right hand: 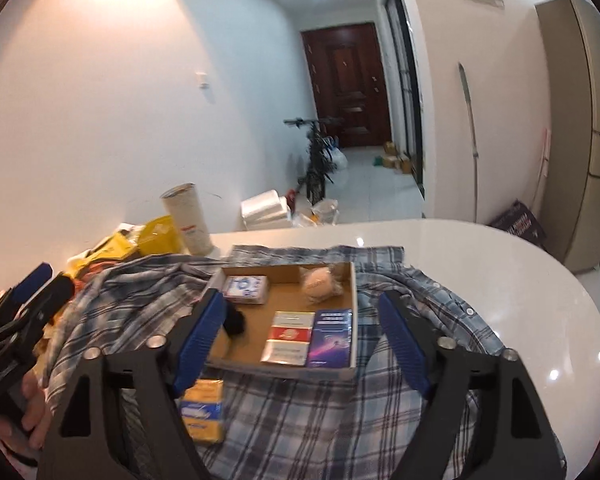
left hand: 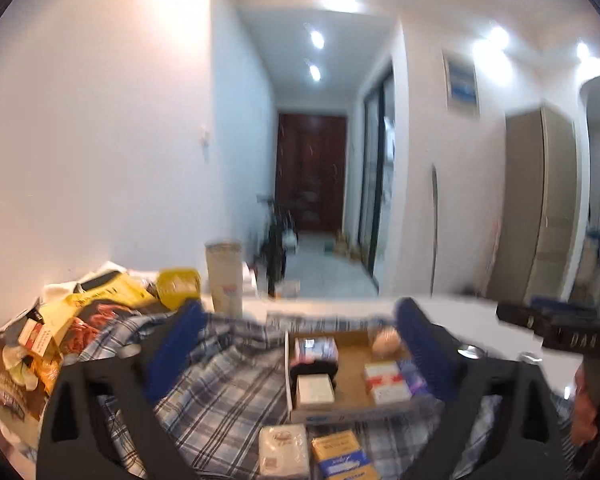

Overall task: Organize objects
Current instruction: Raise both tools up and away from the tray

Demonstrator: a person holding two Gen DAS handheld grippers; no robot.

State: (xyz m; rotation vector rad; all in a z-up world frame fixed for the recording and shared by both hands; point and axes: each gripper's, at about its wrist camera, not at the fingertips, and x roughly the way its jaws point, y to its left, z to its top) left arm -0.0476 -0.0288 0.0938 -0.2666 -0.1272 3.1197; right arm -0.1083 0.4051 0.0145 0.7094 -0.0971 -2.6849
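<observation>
**Both tools spread wide above the cardboard tray**

The right tool [right hand: 300, 334] hangs over the plaid shirt [right hand: 300, 420] spread on the white bench [right hand: 500, 264], its blue pads [right hand: 402, 344] wide apart and gripping nothing. The shallow cardboard tray [right hand: 288, 280] lies on the shirt, straight ahead and between the two pads. In it sit a blue-and-white pack [right hand: 246, 288] at the far left, a round wrapped bun [right hand: 318, 284] at the far right, a red-and-white box [right hand: 290, 336] and a dark blue box [right hand: 332, 336] side by side at the near edge, and a black item [right hand: 234, 322] by the left wall. A yellow-and-blue box [right hand: 202, 410] lies on the shirt outside the tray, just below the left pad.

The left tool [left hand: 296, 344] is also spread apart and empty, with the tray [left hand: 352, 384] between its pads. Near its base, outside the tray, lie a white packet [left hand: 284, 452] and the yellow-and-blue box [left hand: 342, 456]. Left of the shirt, snack bags [left hand: 60, 328] are piled beside a tall paper tube [left hand: 224, 276].
</observation>
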